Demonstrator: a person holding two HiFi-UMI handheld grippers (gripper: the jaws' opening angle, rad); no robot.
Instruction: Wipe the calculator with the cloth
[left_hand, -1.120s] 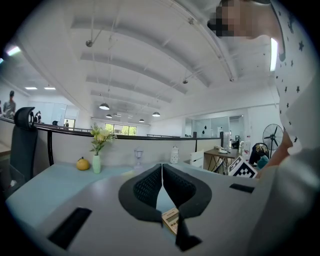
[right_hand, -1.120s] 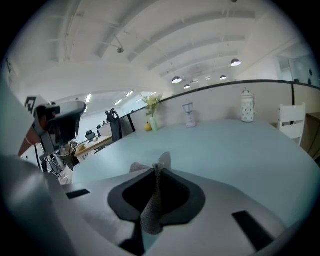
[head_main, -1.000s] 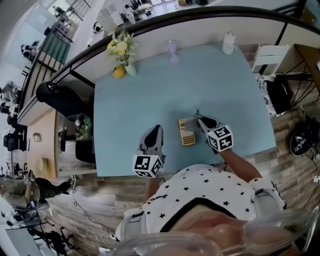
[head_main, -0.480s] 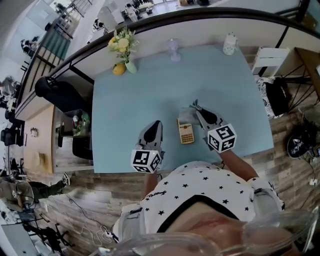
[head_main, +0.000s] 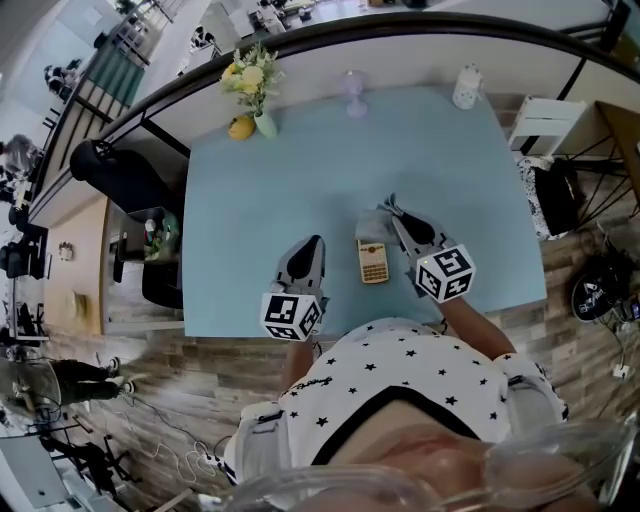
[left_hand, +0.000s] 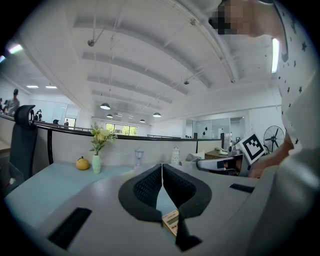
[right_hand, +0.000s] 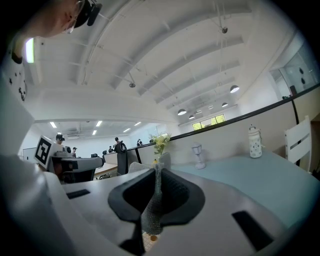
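— Right gripper (right_hand: 157, 185) is pinching the grey cloth (right_hand: 152, 210); I see it squeezed flat between the jaws. Left gripper (left_hand: 162, 177) has its jaws pressed together with nothing in them.

— Where is the calculator?

— It lies flat on the light blue tabletop (head_main: 300, 180), near the edge by me, between my two grippers. The calculator (head_main: 373, 262) is just beside the right gripper, and the cloth hangs down onto its far end. The left gripper is a little way off from it.

— What is the room like?

— Big and bright. I see a white ceiling with long beams and round lamps, and a wood floor under the tabletop. A low wall with a black rail runs along the far side.

— What else is on the tabletop?

— Far back, well apart from the calculator, stand a vase of yellow flowers (head_main: 255, 95), a yellow fruit (head_main: 241, 127) just beside it, a clear glass (head_main: 354, 92) and a white jar (head_main: 465, 87).

— Is anything in the way?

— No. A white chair (head_main: 545, 120) is off to the right, and a black chair (head_main: 110, 170) to the left.
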